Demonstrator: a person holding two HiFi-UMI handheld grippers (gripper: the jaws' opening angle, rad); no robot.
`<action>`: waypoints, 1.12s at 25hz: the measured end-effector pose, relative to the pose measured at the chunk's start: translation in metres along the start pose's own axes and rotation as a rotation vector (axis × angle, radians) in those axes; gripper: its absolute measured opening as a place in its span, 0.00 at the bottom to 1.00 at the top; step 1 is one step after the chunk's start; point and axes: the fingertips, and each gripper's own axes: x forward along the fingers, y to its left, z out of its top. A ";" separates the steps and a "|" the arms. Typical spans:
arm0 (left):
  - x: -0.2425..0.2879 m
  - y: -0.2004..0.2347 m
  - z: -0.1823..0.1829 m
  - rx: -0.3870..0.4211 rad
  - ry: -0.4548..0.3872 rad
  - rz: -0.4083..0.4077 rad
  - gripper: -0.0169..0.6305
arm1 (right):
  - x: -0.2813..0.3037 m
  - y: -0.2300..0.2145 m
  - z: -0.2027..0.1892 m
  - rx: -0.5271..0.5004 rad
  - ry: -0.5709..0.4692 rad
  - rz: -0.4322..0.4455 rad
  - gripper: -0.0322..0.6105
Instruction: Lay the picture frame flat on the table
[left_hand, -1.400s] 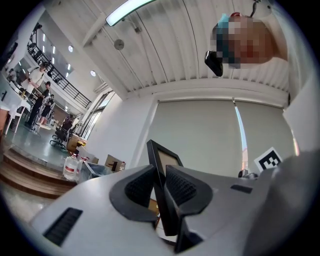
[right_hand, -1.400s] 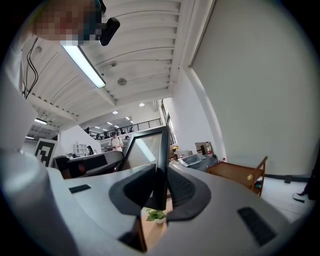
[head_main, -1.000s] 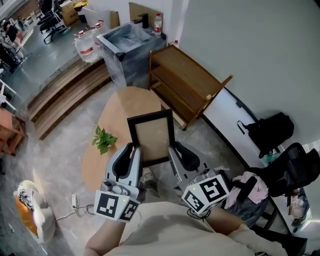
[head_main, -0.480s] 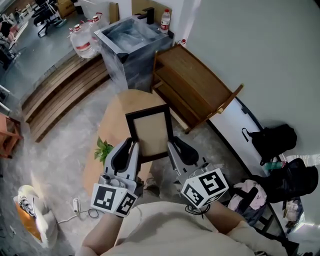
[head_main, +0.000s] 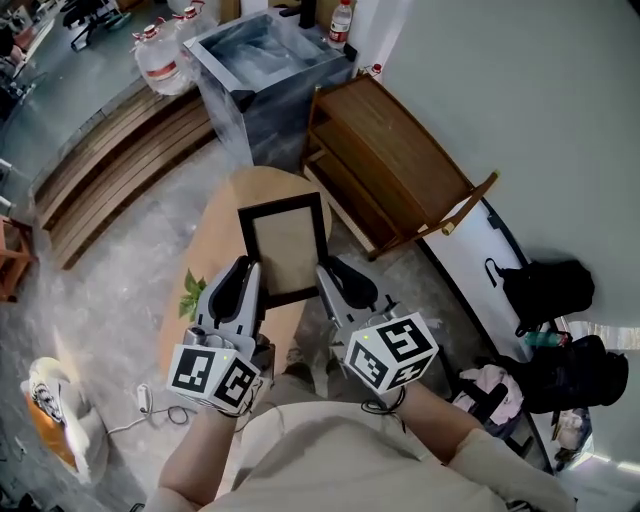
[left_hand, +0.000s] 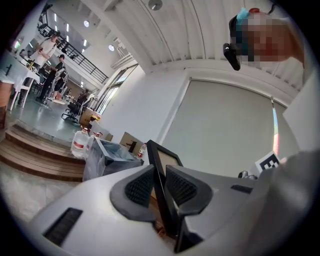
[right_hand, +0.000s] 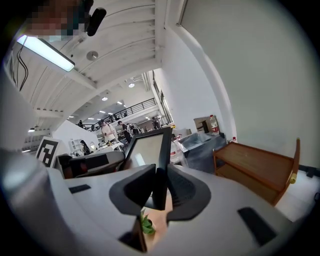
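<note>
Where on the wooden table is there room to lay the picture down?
The far end of the table, toward the grey bin, looks bare, though the held picture frame hides part of it. The near left side is crowded by the plant.

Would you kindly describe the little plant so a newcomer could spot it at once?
Start at the oval wooden table mid head view. At its left edge, beside the left claw, sits the plant, the only green leafy thing there.
</note>
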 end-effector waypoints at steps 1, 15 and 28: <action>0.005 0.004 -0.005 -0.007 0.007 0.015 0.14 | 0.005 -0.005 -0.004 0.003 0.015 0.008 0.14; 0.072 0.083 -0.085 -0.085 0.088 0.149 0.14 | 0.096 -0.071 -0.072 0.004 0.182 0.047 0.14; 0.106 0.166 -0.217 -0.216 0.217 0.214 0.14 | 0.159 -0.127 -0.206 0.105 0.355 -0.021 0.14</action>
